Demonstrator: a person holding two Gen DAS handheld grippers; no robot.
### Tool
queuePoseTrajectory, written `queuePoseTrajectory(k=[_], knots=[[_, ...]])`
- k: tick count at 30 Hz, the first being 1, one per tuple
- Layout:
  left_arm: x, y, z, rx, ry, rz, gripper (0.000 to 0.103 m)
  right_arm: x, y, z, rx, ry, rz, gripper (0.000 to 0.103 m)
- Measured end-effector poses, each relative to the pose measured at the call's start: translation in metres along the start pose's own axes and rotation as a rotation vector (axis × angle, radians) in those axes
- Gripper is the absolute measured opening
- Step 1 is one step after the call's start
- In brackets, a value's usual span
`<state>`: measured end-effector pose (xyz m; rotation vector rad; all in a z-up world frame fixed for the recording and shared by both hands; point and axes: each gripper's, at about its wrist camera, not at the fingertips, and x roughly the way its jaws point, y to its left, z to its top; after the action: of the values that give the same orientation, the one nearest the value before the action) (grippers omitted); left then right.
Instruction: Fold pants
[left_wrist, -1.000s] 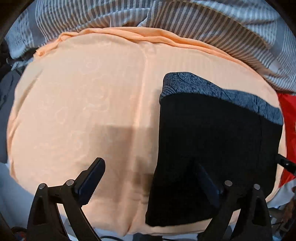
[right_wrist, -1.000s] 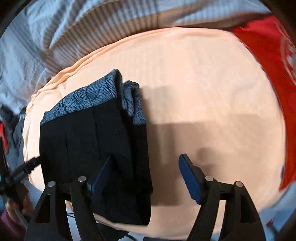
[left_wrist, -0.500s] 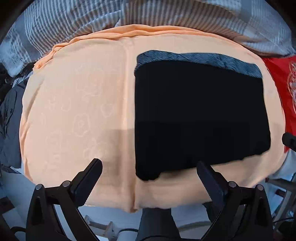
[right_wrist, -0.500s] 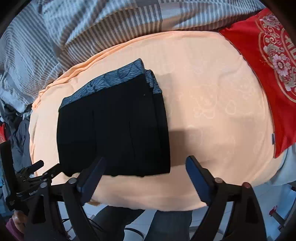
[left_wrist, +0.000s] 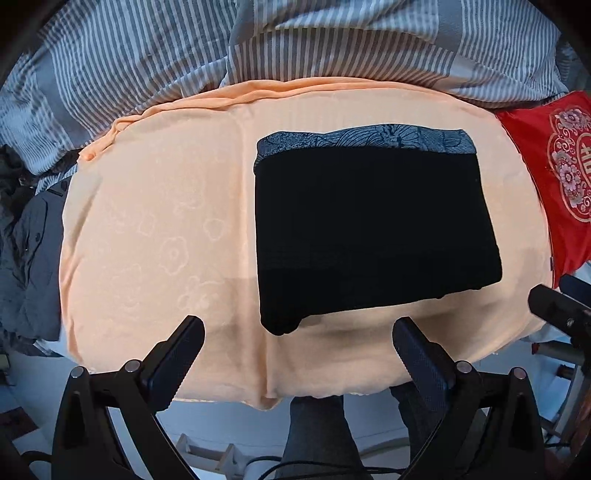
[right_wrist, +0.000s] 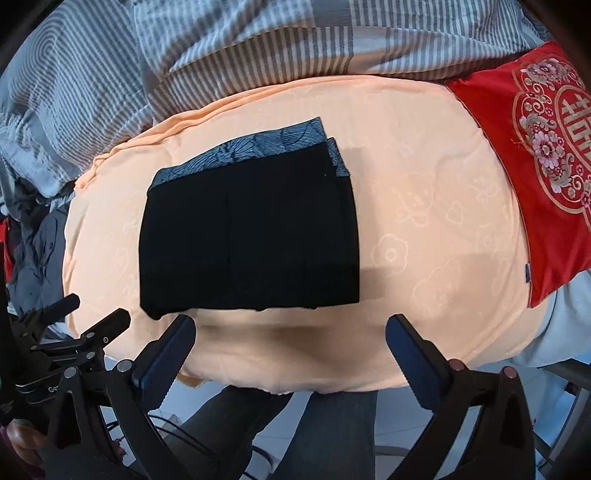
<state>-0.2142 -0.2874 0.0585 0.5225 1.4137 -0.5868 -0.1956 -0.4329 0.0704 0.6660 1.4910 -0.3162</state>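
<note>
Pants (left_wrist: 373, 225) folded flat on the sheet (left_wrist: 155, 221); left gripper (left_wrist: 297, 345) and right gripper (right_wrist: 290, 341) spread wide, empty (right just opened); best lifted straight clear, no snagging.

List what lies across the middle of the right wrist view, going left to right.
Dark grey clothes → bare peach blanket → folded black pants → more peach blanket → red embroidered cushion.
</note>
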Motion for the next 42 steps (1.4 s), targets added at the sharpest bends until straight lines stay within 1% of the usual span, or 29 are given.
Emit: queuePoseTrajectory(k=[5, 8, 13, 19, 32, 42], knots=[[-0.008, -0.003, -0.001, -0.004, 0.006, 0.011, 0.102, -0.01, 0.005, -0.002, -0.004, 0.002, -0.022, 0.103], [-0.012, -0.005, -0.003, -0.003, 0.009, 0.008, 0.102, -0.015, 0.006, -0.002, -0.003, -0.006, -0.059, 0.103], [-0.014, -0.008, -0.006, -0.007, 0.018, 0.001, 0.102, -0.016, 0.007, -0.002, -0.015, 0.002, -0.086, 0.103], [-0.016, -0.01, -0.006, -0.01, 0.02, 0.0, 0.102, -0.015, 0.01, -0.003, -0.019, 0.018, -0.071, 0.103], [-0.019, -0.008, -0.007, -0.021, 0.017, 0.0, 0.102, -0.017, 0.017, -0.003, -0.042, 0.012, -0.083, 0.103], [-0.02, -0.013, -0.007, 0.003, 0.01, 0.006, 0.102, -0.018, 0.022, -0.002, -0.061, 0.008, -0.095, 0.103]])
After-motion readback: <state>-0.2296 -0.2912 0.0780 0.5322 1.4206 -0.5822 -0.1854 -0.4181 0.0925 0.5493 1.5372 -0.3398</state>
